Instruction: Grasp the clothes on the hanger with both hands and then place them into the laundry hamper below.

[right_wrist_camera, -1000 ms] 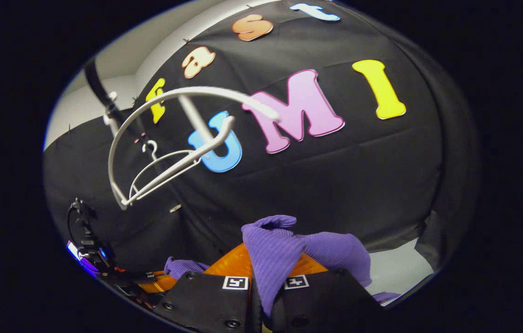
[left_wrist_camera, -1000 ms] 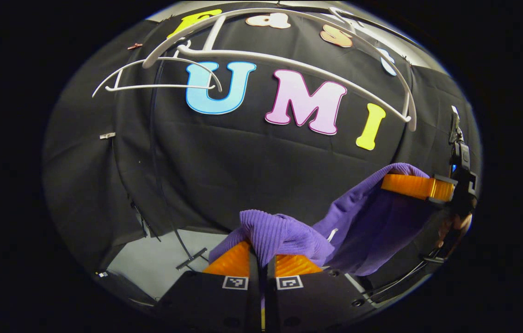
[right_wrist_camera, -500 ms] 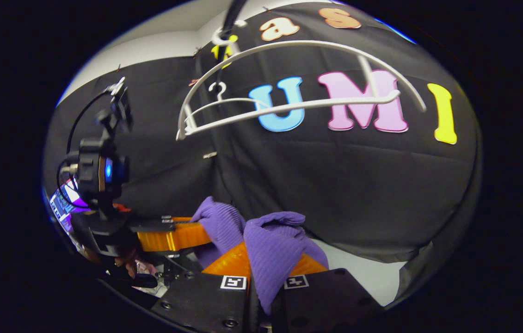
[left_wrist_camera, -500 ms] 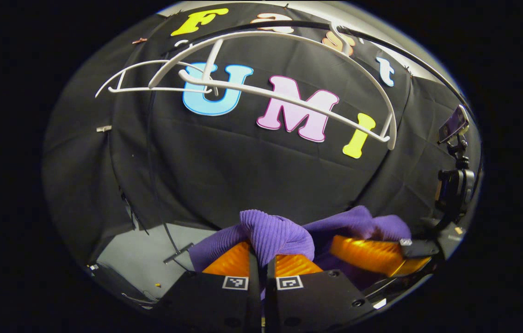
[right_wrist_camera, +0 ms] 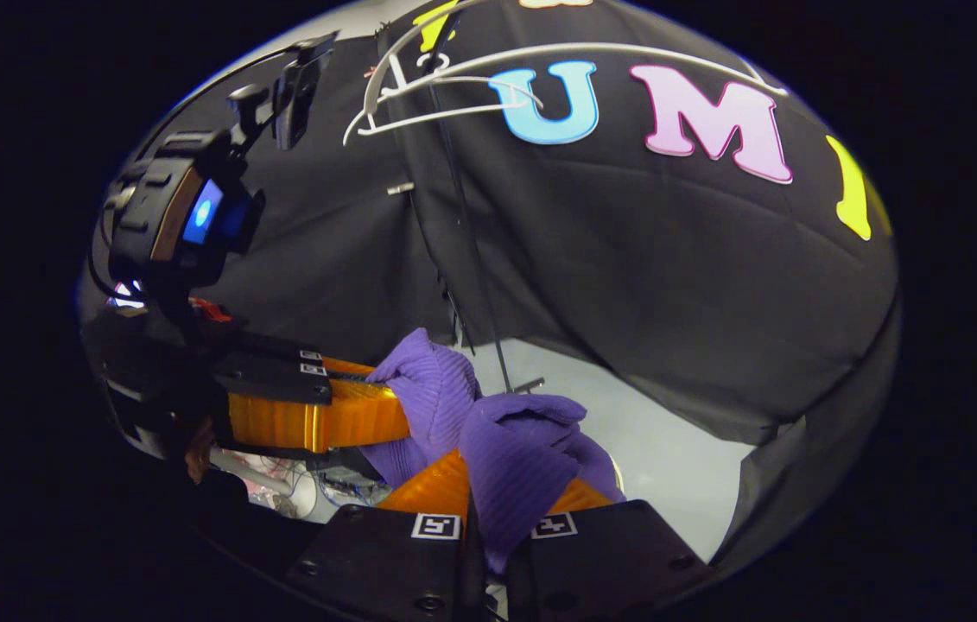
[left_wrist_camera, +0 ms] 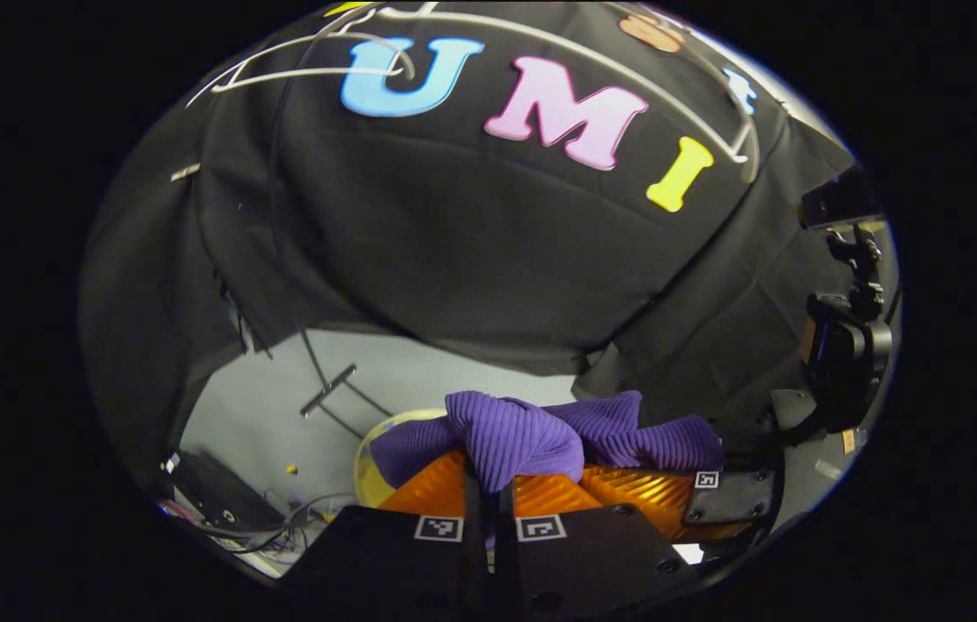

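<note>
A purple ribbed garment (left_wrist_camera: 523, 436) bunches over the orange fingers of my left gripper (left_wrist_camera: 488, 484), which is shut on it. Just to the right in the left gripper view, the right gripper (left_wrist_camera: 661, 485) pinches the same cloth. In the right gripper view my right gripper (right_wrist_camera: 488, 497) is shut on a fold of the garment (right_wrist_camera: 514, 458), and the left gripper (right_wrist_camera: 384, 413) holds another fold close on the left. A yellow-rimmed hamper (left_wrist_camera: 371, 449) peeks out below the cloth. Bare white hangers (right_wrist_camera: 453, 82) hang high up.
A black stand foot (left_wrist_camera: 328, 389) rests on the grey floor (left_wrist_camera: 281, 423). Cables and a dark box (left_wrist_camera: 220, 510) lie at the lower left of the left gripper view. A thin black pole (right_wrist_camera: 471, 242) runs down the cloth wall.
Both grippers have come down with the garment, away from the hangers, which now sit at the top edge. The two grippers have drawn close together, and the floor and hamper rim have come into view.
</note>
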A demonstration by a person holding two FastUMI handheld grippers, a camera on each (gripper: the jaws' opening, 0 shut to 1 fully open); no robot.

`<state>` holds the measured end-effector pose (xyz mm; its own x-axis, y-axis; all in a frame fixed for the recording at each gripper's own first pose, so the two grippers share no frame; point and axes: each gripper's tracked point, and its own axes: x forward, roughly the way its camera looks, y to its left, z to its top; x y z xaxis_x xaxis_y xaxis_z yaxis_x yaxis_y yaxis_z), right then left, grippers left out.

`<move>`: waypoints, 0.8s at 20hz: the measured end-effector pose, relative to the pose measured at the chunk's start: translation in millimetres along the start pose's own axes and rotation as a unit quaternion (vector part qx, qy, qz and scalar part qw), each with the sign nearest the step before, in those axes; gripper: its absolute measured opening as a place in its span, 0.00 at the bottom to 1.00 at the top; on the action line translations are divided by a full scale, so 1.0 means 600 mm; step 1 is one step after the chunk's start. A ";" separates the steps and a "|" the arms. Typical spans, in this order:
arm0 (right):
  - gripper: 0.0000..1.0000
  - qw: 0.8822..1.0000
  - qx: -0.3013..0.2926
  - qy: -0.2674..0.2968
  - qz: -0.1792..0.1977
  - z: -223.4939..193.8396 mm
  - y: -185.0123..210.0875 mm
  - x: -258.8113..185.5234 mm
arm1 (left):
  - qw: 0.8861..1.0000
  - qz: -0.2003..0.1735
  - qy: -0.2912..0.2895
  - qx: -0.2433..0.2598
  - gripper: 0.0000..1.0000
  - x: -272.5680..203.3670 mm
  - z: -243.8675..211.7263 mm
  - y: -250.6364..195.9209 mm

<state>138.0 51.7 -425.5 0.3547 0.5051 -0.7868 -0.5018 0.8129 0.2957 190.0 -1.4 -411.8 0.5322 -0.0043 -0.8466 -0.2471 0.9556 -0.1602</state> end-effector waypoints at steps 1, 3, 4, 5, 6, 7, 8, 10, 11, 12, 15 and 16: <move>0.10 1.000 0.003 0.010 0.001 -0.012 0.004 0.012 | 1.000 0.002 0.019 -0.008 0.08 0.009 -0.011 0.004; 0.10 0.999 0.019 0.029 0.001 -0.036 0.004 0.024 | 0.999 0.006 0.043 -0.016 0.08 0.030 -0.026 0.020; 0.10 0.999 0.025 0.037 -0.001 -0.043 0.005 0.026 | 0.999 0.007 0.050 -0.015 0.08 0.036 -0.031 0.021; 0.10 0.998 0.029 0.046 -0.007 -0.049 0.000 0.030 | 0.998 0.009 0.055 -0.015 0.08 0.040 -0.033 0.023; 0.10 0.998 0.029 0.055 -0.018 -0.055 -0.009 0.035 | 0.998 0.009 0.060 -0.015 0.08 0.045 -0.037 0.023; 0.09 0.997 0.022 0.064 -0.031 -0.059 -0.018 0.040 | 0.998 0.013 0.066 -0.016 0.08 0.050 -0.039 0.024; 0.09 0.997 0.014 0.072 -0.041 -0.066 -0.029 0.044 | 0.997 0.020 0.070 -0.017 0.10 0.054 -0.042 0.029; 0.10 0.996 0.009 0.080 -0.045 -0.070 -0.028 0.045 | 0.996 0.026 0.087 -0.023 0.11 0.063 -0.052 0.034; 0.10 0.995 0.011 0.083 -0.045 -0.068 -0.026 0.044 | 0.995 0.027 0.096 -0.023 0.12 0.072 -0.056 0.036; 0.10 0.995 0.011 0.087 -0.045 -0.070 -0.029 0.046 | 0.994 0.029 0.104 -0.021 0.12 0.076 -0.059 0.036; 0.25 0.994 0.002 0.091 -0.060 -0.064 -0.048 0.044 | 0.992 0.018 0.126 -0.018 0.12 0.083 -0.071 0.033; 0.24 0.995 0.001 0.087 -0.057 -0.063 -0.051 0.049 | 0.990 0.012 0.137 -0.023 0.17 0.082 -0.075 0.031</move>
<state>133.9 30.6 -478.3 0.2679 0.3515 -0.8970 -0.4642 0.8630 0.1995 175.2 3.1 -479.1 0.2865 -0.0671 -0.9557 -0.2970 0.9422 -0.1552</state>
